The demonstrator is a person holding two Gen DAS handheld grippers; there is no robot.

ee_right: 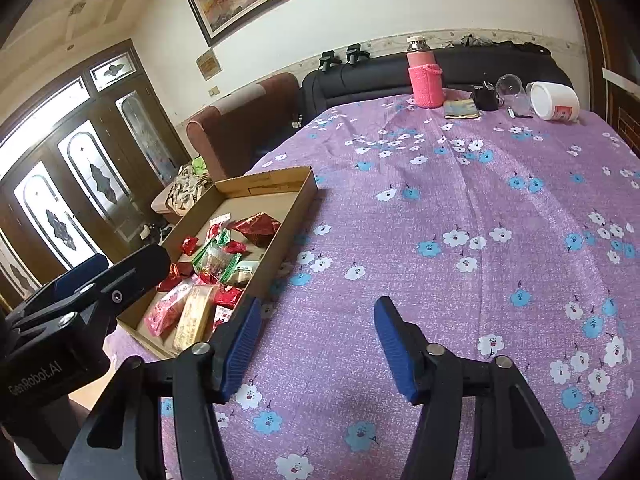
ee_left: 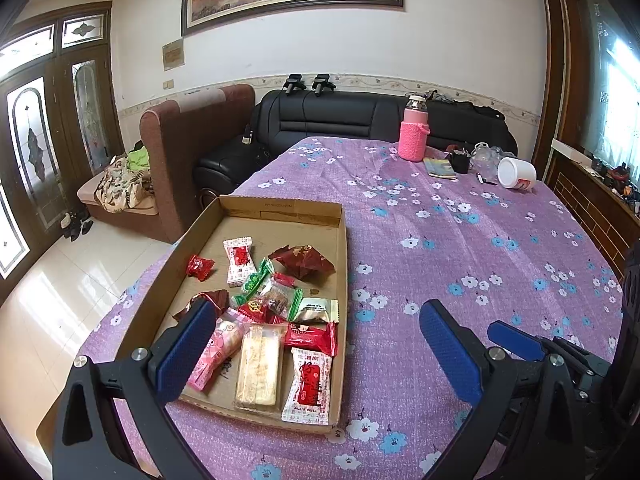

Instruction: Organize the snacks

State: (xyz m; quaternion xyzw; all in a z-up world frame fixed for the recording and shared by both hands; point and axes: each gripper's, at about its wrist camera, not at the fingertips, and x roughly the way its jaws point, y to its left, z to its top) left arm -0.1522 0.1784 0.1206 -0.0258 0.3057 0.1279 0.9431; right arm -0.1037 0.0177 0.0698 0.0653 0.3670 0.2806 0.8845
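A shallow cardboard tray (ee_left: 280,208) lies on the purple flowered tablecloth (ee_left: 460,248) and holds several wrapped snacks. Among them are a yellow cracker bar (ee_left: 258,372), a pink packet (ee_left: 216,350), red-and-white packets (ee_left: 308,386) and a dark red foil pack (ee_left: 302,260). My left gripper (ee_left: 318,308) is open and empty; its left finger hangs over the tray's near left part and its right finger over the cloth. My right gripper (ee_right: 318,306) is open and empty over bare cloth, just right of the tray (ee_right: 276,248). Each gripper shows in the other's view.
At the table's far end stand a bottle in a pink knitted sleeve (ee_left: 414,136), a small book (ee_left: 440,168), a black item (ee_left: 460,160) and a white tub on its side (ee_left: 516,174). A black sofa (ee_left: 360,120) and a brown armchair (ee_left: 180,152) lie beyond; tiled floor (ee_left: 60,300) to the left.
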